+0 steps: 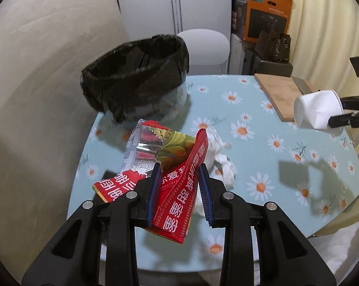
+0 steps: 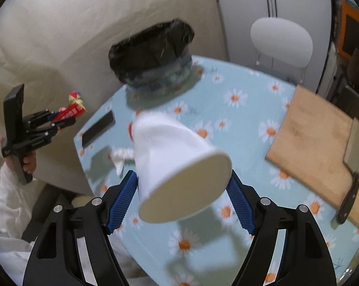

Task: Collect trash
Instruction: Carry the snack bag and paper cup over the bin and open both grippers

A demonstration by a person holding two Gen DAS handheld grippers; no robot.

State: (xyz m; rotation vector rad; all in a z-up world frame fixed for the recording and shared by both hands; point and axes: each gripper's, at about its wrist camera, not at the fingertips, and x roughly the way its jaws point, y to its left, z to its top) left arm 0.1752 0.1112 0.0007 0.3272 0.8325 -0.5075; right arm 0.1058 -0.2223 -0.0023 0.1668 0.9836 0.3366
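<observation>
My left gripper [image 1: 179, 174] is shut on a torn red snack wrapper [image 1: 177, 166] with a silver lining, held above the daisy-print tablecloth [image 1: 263, 147]. My right gripper [image 2: 182, 181] is shut on a white paper cup [image 2: 174, 166], tilted with its mouth toward the camera. The same cup [image 1: 317, 112] shows at the right of the left wrist view. A bin lined with a black bag [image 1: 136, 76] stands at the table's far left corner, beyond both grippers. Crumpled white tissue [image 1: 222, 164] lies on the cloth just beyond the wrapper. In the right wrist view the left gripper [image 2: 67, 119] hangs off the table's left side with the wrapper [image 2: 72, 109].
A wooden cutting board [image 2: 315, 147] with a cleaver [image 2: 351, 166] lies at the table's right. A flat black object [image 2: 98, 131] rests near the left edge. A white chair [image 1: 208, 45] and stacked boxes [image 1: 265, 12] stand behind the table. A hand [image 2: 28, 164] and white sleeve are at lower left.
</observation>
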